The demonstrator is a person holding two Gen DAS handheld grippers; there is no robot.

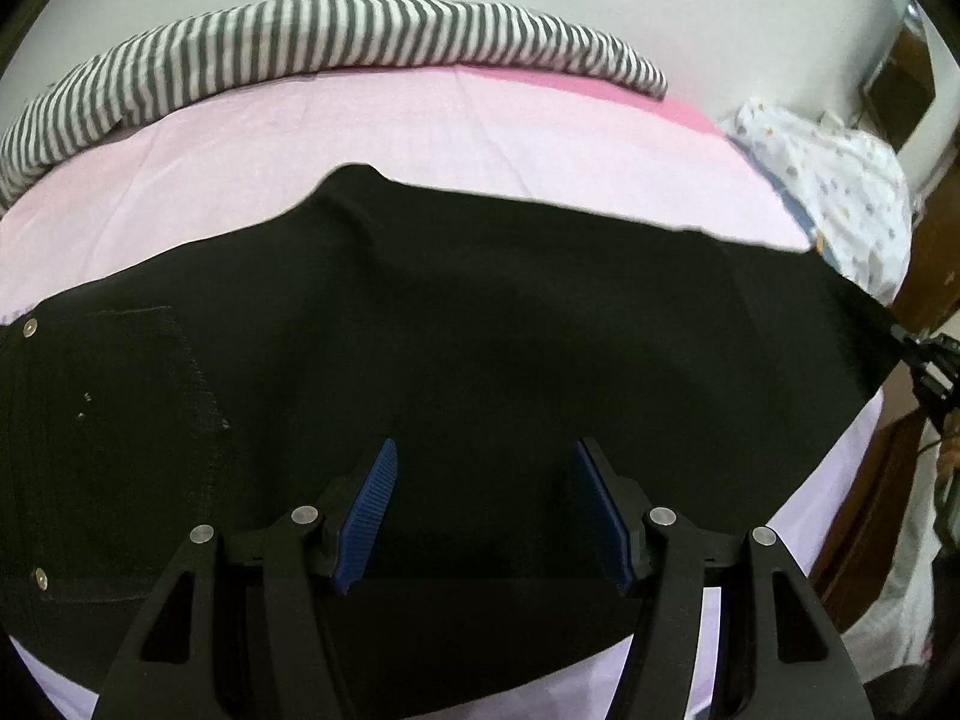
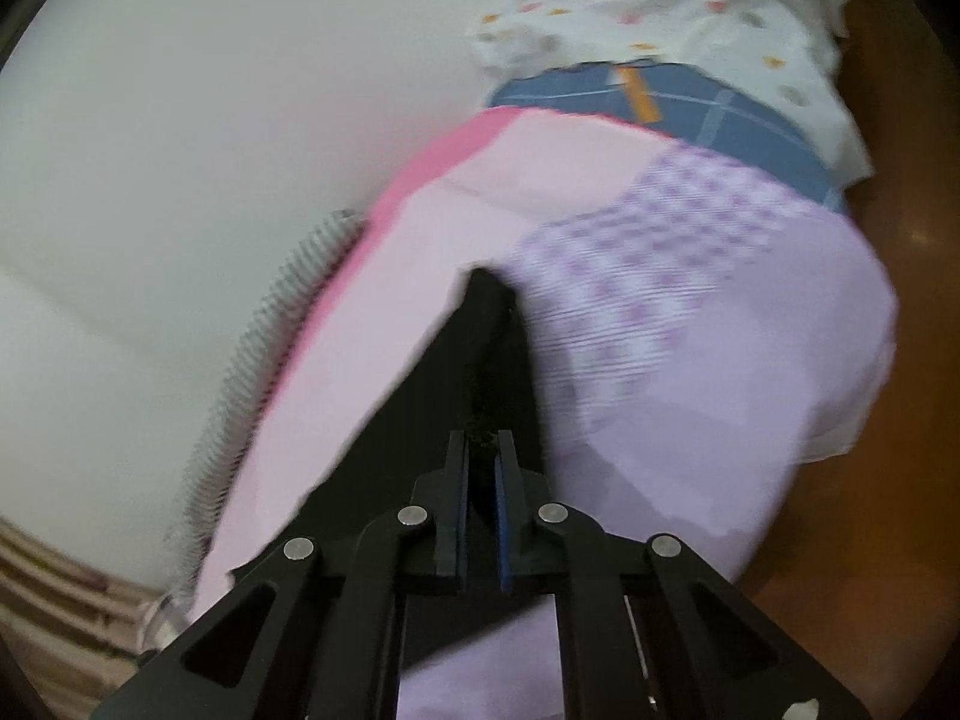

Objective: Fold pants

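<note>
Black pants (image 1: 456, 336) lie spread across the pink sheet (image 1: 360, 138) of a bed, waist end with pocket and rivets at the left. My left gripper (image 1: 485, 450) is open, its blue pads (image 1: 375, 504) hovering just above the near part of the pants. My right gripper (image 2: 481, 438) is shut on the leg end of the black pants (image 2: 480, 348) and holds it lifted off the bed; it also shows at the right edge of the left wrist view (image 1: 927, 360).
A grey-and-white striped cloth (image 1: 312, 42) lies along the bed's far edge by the white wall. A white dotted cloth (image 2: 660, 6) and a blue checked one (image 2: 678, 102) lie at the bed's right end. Brown floor (image 2: 870, 450) lies beyond the bed edge.
</note>
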